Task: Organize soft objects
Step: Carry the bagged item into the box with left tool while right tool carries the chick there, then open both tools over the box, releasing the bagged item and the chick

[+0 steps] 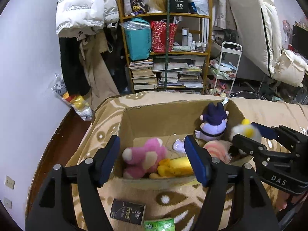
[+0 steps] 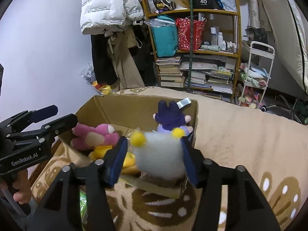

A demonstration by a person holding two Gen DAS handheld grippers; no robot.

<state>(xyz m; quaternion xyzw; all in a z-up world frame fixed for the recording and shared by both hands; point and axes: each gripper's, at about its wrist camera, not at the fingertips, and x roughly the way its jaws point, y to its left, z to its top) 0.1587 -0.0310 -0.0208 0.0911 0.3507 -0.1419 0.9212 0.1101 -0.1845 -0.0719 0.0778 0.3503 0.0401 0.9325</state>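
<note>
An open cardboard box (image 1: 154, 104) (image 2: 134, 98) stands on a beige patterned blanket (image 2: 240, 134). Inside lie a pink plush (image 1: 144, 154) (image 2: 96, 136), a yellow plush (image 1: 177, 166) (image 2: 100, 152), a peach striped plush (image 1: 217, 148) and a purple doll with navy hair (image 1: 211, 123) (image 2: 171, 115). My left gripper (image 1: 152, 140) (image 2: 65, 113) hangs open over the box's near left side, holding nothing. My right gripper (image 2: 154, 140) (image 1: 245, 130) is open over the box's near right corner. A blurred white fluffy plush with yellow tufts (image 2: 159, 154) (image 1: 238, 130) sits loosely between its pads, with a gap on the left.
A black carton (image 1: 128, 213) and a green tissue pack (image 1: 159, 225) lie on the blanket in front of the box. Behind stand a crowded wooden bookshelf (image 1: 167, 57), hanging coats (image 1: 84, 9) and a white trolley (image 1: 229, 67). A bare wall is on the left.
</note>
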